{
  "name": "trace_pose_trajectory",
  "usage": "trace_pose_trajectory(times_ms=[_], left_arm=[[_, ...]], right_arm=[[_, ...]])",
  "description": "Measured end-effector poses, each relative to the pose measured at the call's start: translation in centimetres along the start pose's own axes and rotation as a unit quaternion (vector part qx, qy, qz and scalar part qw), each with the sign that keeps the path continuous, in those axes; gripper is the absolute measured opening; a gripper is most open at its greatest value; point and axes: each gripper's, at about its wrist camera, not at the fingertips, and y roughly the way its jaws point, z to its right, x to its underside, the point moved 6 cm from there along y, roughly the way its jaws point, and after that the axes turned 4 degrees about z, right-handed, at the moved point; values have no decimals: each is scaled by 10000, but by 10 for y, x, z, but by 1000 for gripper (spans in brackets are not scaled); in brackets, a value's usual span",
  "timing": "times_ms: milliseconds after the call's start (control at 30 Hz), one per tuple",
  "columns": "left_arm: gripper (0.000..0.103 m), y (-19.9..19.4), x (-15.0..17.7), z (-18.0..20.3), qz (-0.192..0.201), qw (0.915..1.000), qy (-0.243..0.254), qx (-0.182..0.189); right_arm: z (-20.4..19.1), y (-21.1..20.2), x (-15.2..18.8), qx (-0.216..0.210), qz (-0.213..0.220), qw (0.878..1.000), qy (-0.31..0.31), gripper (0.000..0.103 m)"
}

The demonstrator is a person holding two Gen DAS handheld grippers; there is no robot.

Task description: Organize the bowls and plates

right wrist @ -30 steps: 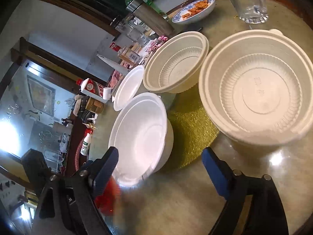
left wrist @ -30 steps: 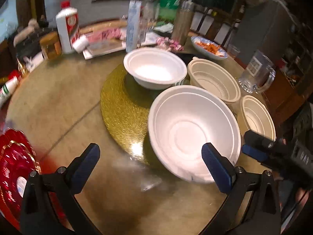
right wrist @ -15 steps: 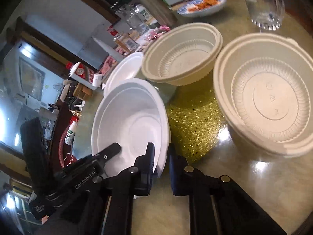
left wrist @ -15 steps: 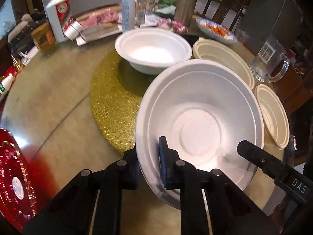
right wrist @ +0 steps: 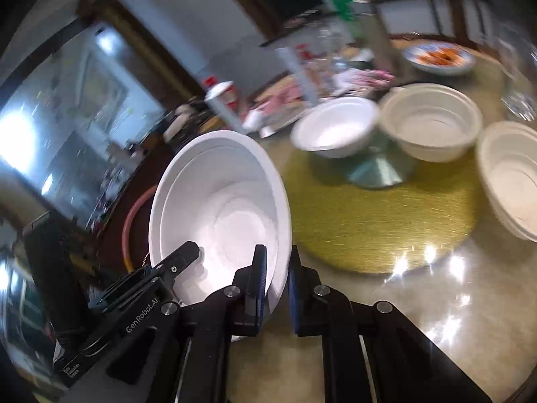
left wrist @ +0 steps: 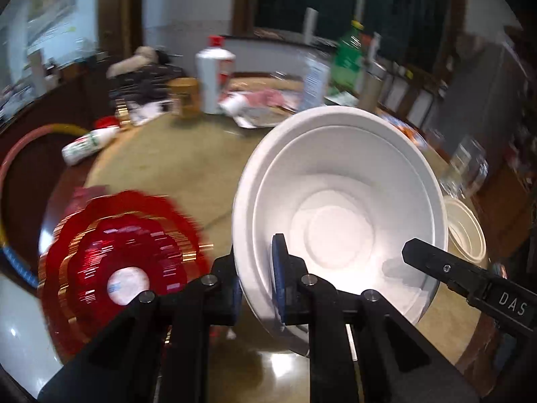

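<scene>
Both grippers are clamping the same big white bowl [left wrist: 339,208] by its rim. The left gripper [left wrist: 256,288] is pinching the rim's left edge, one blue pad inside the bowl and the other outside. The right gripper [right wrist: 276,285] is gripping the opposite edge the same way, and its tip is showing in the left wrist view at the bowl's lower right. The bowl is being held tilted above the table [right wrist: 419,302], off the gold mat [right wrist: 369,221].

Taking the gold mat as the landmark: a smaller white bowl [right wrist: 334,131] is sitting at its far edge, a cream bowl [right wrist: 433,121] is sitting just beside that one, and another cream bowl [right wrist: 510,174] is lying at the mat's right edge. A stack of red plates [left wrist: 114,255] is lying on the table left of the held bowl, blurred.
</scene>
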Motion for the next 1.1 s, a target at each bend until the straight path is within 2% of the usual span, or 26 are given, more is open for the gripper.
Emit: trace_pose_trajectory(times_ms=[133, 333, 500, 667, 733, 767, 833, 867, 900, 933, 967, 1000, 1033, 1100], left_arm=[[13, -16, 4, -49, 108, 9990, -313, -297], [13, -19, 14, -110, 46, 9945, -783, -698], [13, -14, 27, -146, -122, 9900, -1033, -952], [13, -7, 38, -158, -341, 9870, -1129, -1091], [17, -3, 42, -161, -448, 9863, -1152, -1092], [23, 0, 43, -162, -502, 9860, -1185, -1061], [42, 0, 46, -162, -542, 9854, -1256, -1013], [56, 0, 47, -162, -539, 9852, -1290, -988], [65, -1, 47, -162, -496, 9852, -1320, -979], [68, -1, 47, -162, -481, 9849, -1337, -991], [71, -2, 47, -163, -482, 9839, -1378, -1031], [76, -2, 47, -165, -496, 9830, -1448, -1015], [78, -3, 46, -166, -505, 9824, -1502, -990], [81, -6, 44, -170, -494, 9803, -1639, -984]], right_arm=[[-54, 20, 8, -223, -138, 9986, -452, 11], [-113, 58, 27, -496, -485, 9939, -860, 11], [-141, 94, 45, -584, -844, 9890, -1064, 11], [-154, 116, 55, -528, -1082, 9856, -1189, 11], [-155, 123, 58, -485, -1192, 9840, -1228, 15], [-156, 126, 59, -449, -1231, 9834, -1253, 15], [-154, 131, 60, -446, -1325, 9822, -1258, 16], [-153, 134, 62, -420, -1391, 9815, -1248, 24], [-151, 137, 63, -371, -1449, 9809, -1244, 33], [-150, 138, 65, -334, -1494, 9803, -1246, 54], [-149, 140, 66, -306, -1529, 9800, -1239, 68], [-148, 140, 66, -257, -1513, 9806, -1223, 69], [-148, 139, 65, -292, -1488, 9810, -1207, 74], [-149, 135, 63, -344, -1425, 9818, -1210, 89]])
